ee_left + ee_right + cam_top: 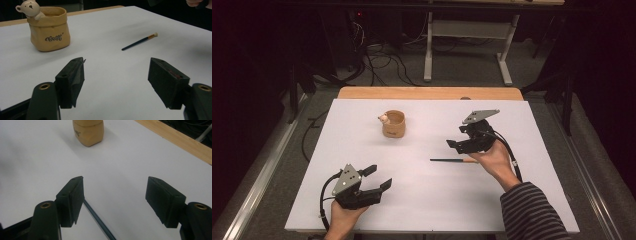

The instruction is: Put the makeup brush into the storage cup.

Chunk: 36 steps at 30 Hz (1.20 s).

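Observation:
A thin dark brush [452,160] with a pale tip lies flat on the white sheet, right of centre; it is also the brush [139,42] in the left gripper view, and its handle [98,220] runs beside one jaw in the right gripper view. A tan bag-shaped pot [394,123] with a small bear figure on its rim stands toward the back; pot [49,28], pot [88,131]. My right gripper [456,140] hovers open just above the brush, nothing between its jaws. My left gripper [378,177] rests open at the front left, holding nothing.
The white sheet [427,200] covers a wooden table whose bare edge [429,93] shows at the back. Beyond it, on the floor, are cables and the legs of a white frame [464,50]. A striped sleeve [532,212] enters at the bottom right.

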Each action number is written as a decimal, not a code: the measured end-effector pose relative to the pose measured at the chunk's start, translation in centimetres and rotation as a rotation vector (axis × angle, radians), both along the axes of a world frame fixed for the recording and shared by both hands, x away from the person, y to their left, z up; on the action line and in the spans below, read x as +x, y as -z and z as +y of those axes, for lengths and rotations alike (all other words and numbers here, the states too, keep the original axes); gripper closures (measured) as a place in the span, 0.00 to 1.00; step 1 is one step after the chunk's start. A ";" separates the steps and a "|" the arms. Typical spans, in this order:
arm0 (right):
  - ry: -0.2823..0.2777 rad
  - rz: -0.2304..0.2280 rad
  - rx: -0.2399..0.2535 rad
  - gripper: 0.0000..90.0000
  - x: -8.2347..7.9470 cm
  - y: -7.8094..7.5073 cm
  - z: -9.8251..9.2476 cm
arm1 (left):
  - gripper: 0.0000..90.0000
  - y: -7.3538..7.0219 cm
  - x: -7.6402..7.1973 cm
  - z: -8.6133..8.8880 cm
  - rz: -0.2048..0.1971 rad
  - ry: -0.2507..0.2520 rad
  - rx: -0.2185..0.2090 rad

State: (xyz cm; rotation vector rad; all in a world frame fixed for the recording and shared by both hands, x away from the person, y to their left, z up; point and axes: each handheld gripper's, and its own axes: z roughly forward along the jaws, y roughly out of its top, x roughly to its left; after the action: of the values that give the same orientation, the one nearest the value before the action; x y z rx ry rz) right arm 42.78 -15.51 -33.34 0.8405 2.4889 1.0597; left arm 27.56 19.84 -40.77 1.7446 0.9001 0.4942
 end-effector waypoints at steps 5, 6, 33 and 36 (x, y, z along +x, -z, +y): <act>-0.018 0.015 -0.026 0.38 0.1 0.0 0.1 | 0.33 0.0 0.0 0.0 0.002 0.005 0.006; -0.009 0.022 -0.027 0.38 0.0 0.0 0.2 | 0.33 0.0 0.0 0.0 0.001 0.006 0.007; -0.078 0.091 -0.192 0.44 0.7 -0.9 0.7 | 0.34 0.0 0.0 -0.1 0.000 0.007 0.010; -0.088 0.107 -0.226 0.44 0.7 -0.9 0.9 | 0.34 0.0 0.0 -0.1 0.001 0.006 0.010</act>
State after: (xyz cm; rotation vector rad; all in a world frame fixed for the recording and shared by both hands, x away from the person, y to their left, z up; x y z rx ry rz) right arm 43.53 -14.63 -32.44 0.7433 2.6937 0.7583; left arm 27.51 19.79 -40.76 1.7564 0.8940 0.4952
